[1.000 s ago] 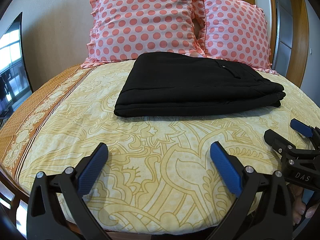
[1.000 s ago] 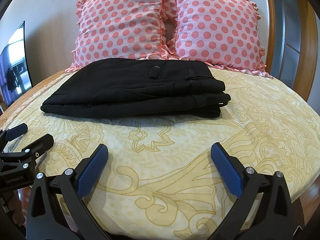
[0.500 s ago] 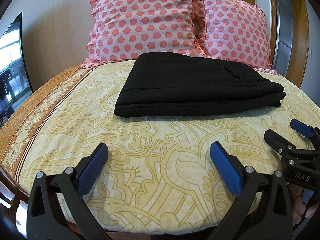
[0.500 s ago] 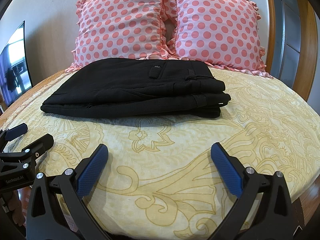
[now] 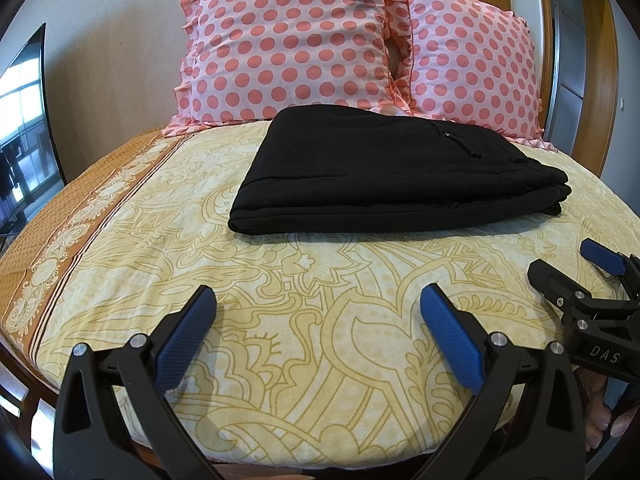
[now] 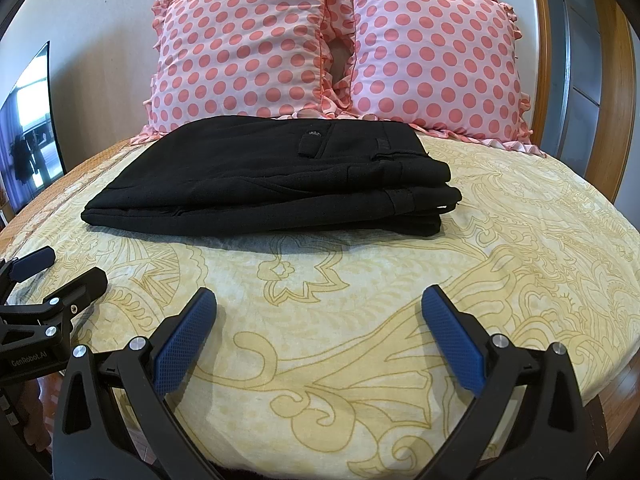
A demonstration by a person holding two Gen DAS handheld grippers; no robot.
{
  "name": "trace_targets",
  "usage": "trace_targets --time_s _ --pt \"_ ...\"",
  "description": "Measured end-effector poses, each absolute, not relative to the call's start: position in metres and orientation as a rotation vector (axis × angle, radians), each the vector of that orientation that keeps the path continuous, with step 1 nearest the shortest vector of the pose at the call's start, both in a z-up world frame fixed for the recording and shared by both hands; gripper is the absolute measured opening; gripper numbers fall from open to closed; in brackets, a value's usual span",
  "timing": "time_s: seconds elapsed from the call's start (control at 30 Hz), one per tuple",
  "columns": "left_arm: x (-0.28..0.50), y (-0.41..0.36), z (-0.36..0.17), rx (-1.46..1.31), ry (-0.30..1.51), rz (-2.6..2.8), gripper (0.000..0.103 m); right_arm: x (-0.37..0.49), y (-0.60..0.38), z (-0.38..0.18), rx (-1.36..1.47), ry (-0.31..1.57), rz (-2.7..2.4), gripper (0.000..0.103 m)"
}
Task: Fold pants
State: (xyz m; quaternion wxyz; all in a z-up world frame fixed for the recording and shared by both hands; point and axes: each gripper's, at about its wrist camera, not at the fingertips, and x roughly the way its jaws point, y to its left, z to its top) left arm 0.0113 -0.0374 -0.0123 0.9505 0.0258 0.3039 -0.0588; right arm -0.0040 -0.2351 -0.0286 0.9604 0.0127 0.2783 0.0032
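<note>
Black pants (image 5: 384, 176) lie folded in a flat stack on the yellow patterned bed sheet (image 5: 304, 292), in front of the pillows. They also show in the right wrist view (image 6: 272, 184), with the waistband end to the right. My left gripper (image 5: 318, 300) is open and empty, held near the bed's front edge, well short of the pants. My right gripper (image 6: 320, 300) is open and empty at the same distance. Each gripper shows at the edge of the other's view: the right one (image 5: 560, 260) and the left one (image 6: 60, 264).
Two pink polka-dot pillows (image 5: 288, 44) (image 6: 436, 64) lean against the wall behind the pants. A wooden headboard frame (image 6: 620, 120) rises at the right. A dark screen (image 5: 24, 120) stands at the left. The sheet has an orange border (image 5: 60, 216) on the left side.
</note>
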Motion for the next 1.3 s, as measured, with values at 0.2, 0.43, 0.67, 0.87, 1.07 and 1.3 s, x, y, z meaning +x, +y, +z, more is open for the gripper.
trace_targets --time_s 0.2,0.43,0.67,0.87,1.07,1.3 --pt "0.0104 -0.0367 -0.012 0.053 0.611 -0.122 0.101 -0.0039 -0.2354 -0.0283 0.025 0.564 0.007 0.102" --pt "0.0089 -0.0384 -0.0121 0.05 0.603 -0.118 0.101 -0.004 -0.2357 -0.0283 0.025 0.565 0.008 0.102" --pt "0.0089 -0.0374 -0.0126 0.05 0.604 -0.118 0.101 -0.0041 -0.2363 -0.0284 0.025 0.564 0.009 0.102" --pt "0.0092 -0.0369 -0.0128 0.051 0.604 -0.12 0.101 -0.0038 -0.2367 -0.028 0.024 0.564 0.011 0.102" --pt "0.0102 -0.0358 -0.0139 0.046 0.618 -0.11 0.101 -0.0041 -0.2367 -0.0283 0.024 0.565 0.011 0.102" --pt "0.0116 -0.0348 -0.0132 0.047 0.618 -0.11 0.101 -0.004 -0.237 -0.0282 0.024 0.564 0.012 0.102"
